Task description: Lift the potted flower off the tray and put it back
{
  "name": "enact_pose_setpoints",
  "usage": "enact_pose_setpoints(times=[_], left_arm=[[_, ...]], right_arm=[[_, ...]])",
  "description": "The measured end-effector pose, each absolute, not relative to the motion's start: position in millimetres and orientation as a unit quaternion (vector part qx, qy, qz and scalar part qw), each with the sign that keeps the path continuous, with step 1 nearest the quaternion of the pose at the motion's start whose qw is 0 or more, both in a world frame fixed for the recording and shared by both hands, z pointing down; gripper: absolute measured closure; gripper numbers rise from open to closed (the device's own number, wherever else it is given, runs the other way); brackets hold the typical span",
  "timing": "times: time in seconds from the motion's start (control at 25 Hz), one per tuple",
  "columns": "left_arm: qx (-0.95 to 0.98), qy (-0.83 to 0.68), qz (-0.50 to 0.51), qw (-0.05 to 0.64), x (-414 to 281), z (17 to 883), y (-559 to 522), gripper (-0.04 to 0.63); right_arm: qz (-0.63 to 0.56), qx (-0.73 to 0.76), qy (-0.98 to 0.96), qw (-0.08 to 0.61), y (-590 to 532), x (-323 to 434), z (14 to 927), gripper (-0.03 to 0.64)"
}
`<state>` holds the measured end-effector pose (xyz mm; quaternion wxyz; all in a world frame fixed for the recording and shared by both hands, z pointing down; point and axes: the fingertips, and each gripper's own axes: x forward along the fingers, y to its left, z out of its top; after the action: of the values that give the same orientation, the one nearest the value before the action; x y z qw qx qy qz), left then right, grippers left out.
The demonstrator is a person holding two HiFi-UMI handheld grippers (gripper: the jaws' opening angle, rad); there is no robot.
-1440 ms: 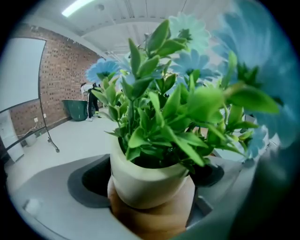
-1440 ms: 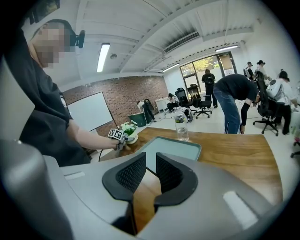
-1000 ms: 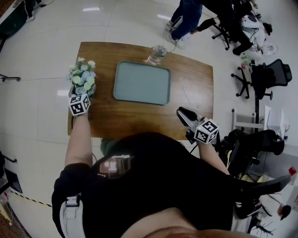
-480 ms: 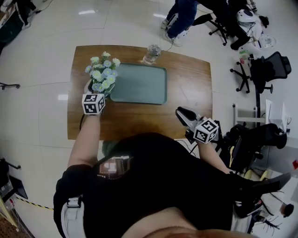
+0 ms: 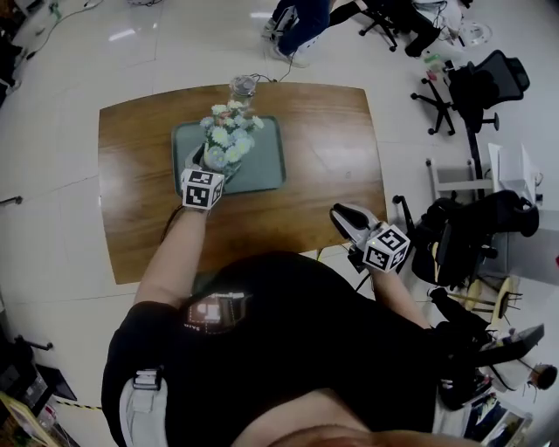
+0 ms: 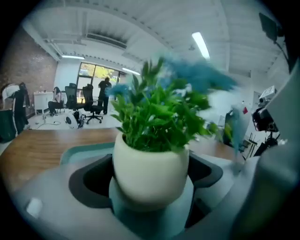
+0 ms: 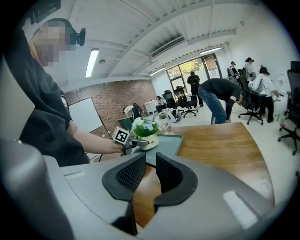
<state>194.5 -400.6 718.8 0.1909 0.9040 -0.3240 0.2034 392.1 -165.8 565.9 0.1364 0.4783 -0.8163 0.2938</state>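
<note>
The potted flower (image 5: 229, 140), pale blooms and green leaves in a cream pot (image 6: 150, 166), is over the left part of the grey-green tray (image 5: 265, 166) on the wooden table (image 5: 140, 192). My left gripper (image 5: 211, 161) is shut on the pot, its dark fingers (image 6: 89, 178) on either side of it. Whether the pot rests on the tray (image 6: 82, 152) I cannot tell. The right gripper view shows the flower (image 7: 146, 130) and the tray (image 7: 172, 143) farther off. My right gripper (image 5: 342, 215) hovers at the table's near right edge, shut and empty (image 7: 150, 176).
A clear water bottle (image 5: 242, 87) stands just beyond the tray's far edge. A person (image 5: 301, 26) stands on the floor past the table. Office chairs (image 5: 476, 87) and equipment crowd the right side. The right half of the table is bare wood (image 5: 332, 166).
My left gripper has carried the potted flower from the table's left edge rightwards to over the tray. The right gripper has hardly shifted in the head view.
</note>
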Motion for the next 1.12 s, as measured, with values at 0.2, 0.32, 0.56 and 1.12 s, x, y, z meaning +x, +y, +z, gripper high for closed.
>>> enact_pose_setpoints(times=[0.2, 0.32, 0.56, 1.12], left_arm=[[0.896, -0.316, 0.255, 0.18, 211.5, 743.1, -381.9, 0.104], [0.891, -0.308, 0.271, 0.192, 221.3, 748.6, -378.3, 0.104], [0.884, -0.282, 0.281, 0.244, 183.6, 730.7, -362.6, 0.103], [0.912, -0.32, -0.078, 0.246, -15.8, 512.4, -311.8, 0.356]], right_arm=[[0.301, 0.496, -0.804, 0.128, -144.4, 414.9, 573.3, 0.537], [0.297, 0.495, -0.806, 0.131, -144.8, 422.3, 573.8, 0.537], [0.275, 0.479, -0.829, 0.09, -184.8, 396.1, 554.9, 0.532], [0.221, 0.396, -0.891, 0.026, -288.6, 316.3, 494.0, 0.603]])
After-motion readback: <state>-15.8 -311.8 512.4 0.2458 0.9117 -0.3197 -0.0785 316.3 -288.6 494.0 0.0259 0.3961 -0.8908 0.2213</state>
